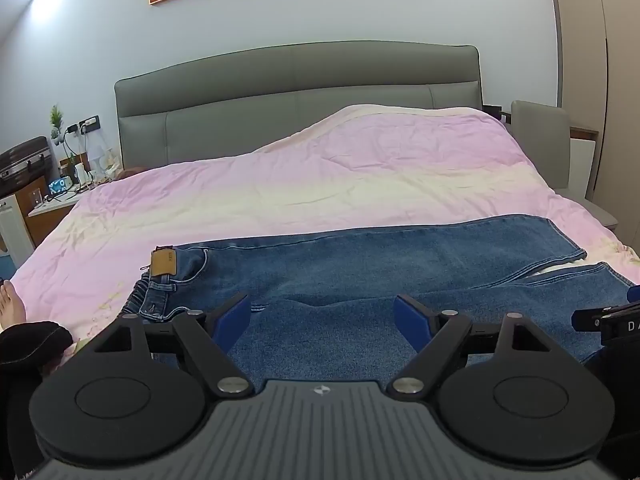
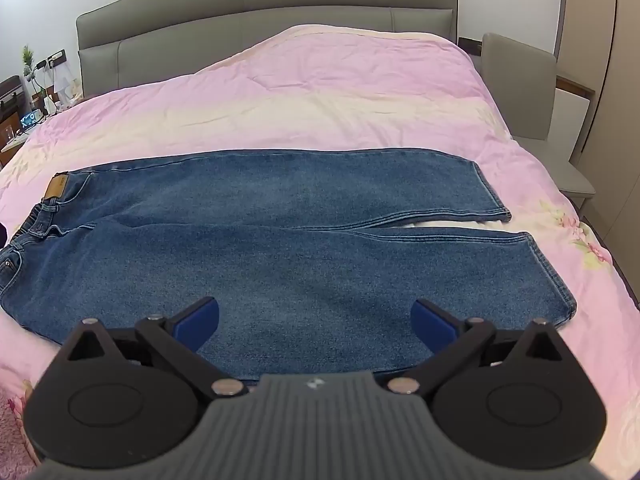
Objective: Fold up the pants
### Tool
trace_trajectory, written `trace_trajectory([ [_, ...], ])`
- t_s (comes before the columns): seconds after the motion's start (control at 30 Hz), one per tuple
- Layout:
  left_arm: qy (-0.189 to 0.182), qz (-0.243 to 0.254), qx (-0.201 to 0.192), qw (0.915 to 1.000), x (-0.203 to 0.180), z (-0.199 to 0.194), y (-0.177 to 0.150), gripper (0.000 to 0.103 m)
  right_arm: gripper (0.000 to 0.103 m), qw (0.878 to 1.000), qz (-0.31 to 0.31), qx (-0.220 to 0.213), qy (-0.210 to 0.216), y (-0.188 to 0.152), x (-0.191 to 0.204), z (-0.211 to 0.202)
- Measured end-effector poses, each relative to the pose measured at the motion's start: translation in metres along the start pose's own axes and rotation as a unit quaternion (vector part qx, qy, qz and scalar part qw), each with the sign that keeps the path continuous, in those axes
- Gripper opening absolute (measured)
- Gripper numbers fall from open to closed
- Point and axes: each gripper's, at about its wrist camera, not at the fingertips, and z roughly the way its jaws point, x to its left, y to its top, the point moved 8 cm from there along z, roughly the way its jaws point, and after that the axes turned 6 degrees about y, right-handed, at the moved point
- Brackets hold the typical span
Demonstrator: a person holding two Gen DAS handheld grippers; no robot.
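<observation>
My left tongs [image 1: 322,314] and right tongs [image 2: 315,318] both gape wide, empty, above the jeans' [image 2: 280,248] near leg. The jeans lie flat across the bed [image 2: 320,92] near its foot edge, long axis side to side, waistband [image 2: 38,216] left, hems [image 2: 528,256] right. A shallow pinch might lift only one denim layer, skewing the fold.

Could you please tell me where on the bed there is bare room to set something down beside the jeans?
The pink duvet lies bare between the jeans and the grey headboard, and in a strip right of the leg hems. The near edge is crowded: the jeans reach almost to it, under both open grippers.
</observation>
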Motion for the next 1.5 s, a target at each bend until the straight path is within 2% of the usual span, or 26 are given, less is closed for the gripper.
trace_trajectory([
  [1.5,0.005,0.021,0.005,0.9998,-0.0039,0.0001,-0.0003,0.095,0.098,1.0,-0.008,-0.005,-0.005,0.0043,0.0034,-0.0011],
])
